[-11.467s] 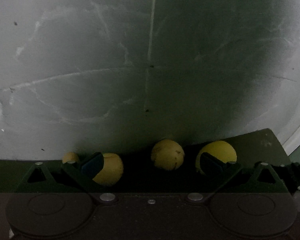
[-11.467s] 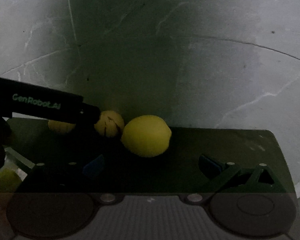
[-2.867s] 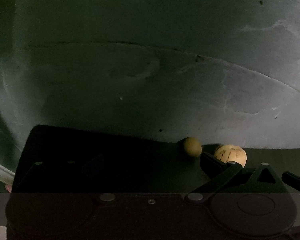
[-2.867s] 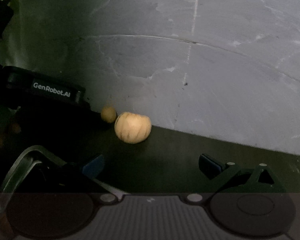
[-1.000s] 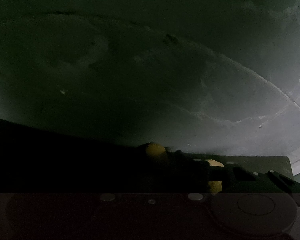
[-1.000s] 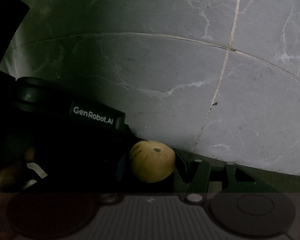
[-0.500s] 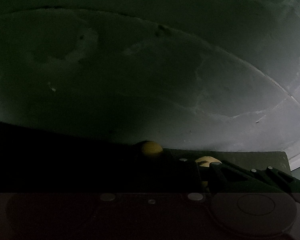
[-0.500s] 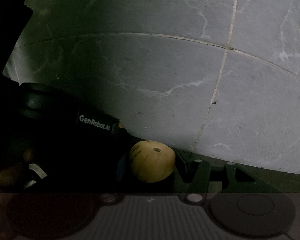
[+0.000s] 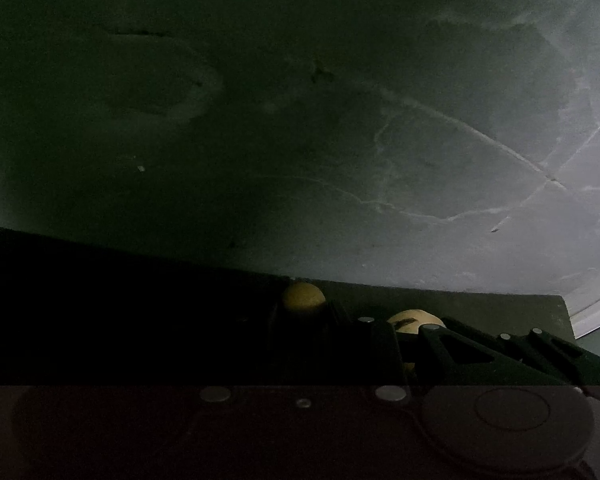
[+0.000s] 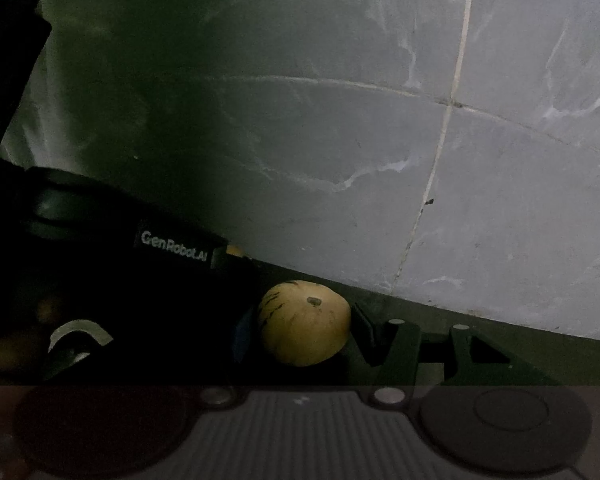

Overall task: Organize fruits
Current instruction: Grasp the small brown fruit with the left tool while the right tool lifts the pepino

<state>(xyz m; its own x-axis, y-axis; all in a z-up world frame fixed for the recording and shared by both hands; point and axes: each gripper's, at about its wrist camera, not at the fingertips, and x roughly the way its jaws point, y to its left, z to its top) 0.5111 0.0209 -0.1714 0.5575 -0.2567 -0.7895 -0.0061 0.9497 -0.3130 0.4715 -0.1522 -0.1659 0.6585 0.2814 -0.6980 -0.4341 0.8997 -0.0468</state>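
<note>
Holding a pale striped fruit point(image 10: 304, 322) clamped in the right gripper point(image 10: 300, 332) near the far edge of the dark tabletop point(image 10: 540, 354), we judge a pick just made. Left gripper point(image 9: 300, 320) is too dark; we cannot tell its jaws. Next: carry it to a container; none shows clearly.

Both fisheye views were heavily underexposed. In the left wrist view, the tiled floor point(image 9: 500, 120) brightened only toward the upper right; the lower left was near black, with detail lost. In the right wrist view, light fell from the right, leaving the pale striped fruit point(image 10: 304, 324) legible while the left side sank into shadow. Grout lines bowed at the edges. Corners vignetted black. Grain softened dark areas.
</note>
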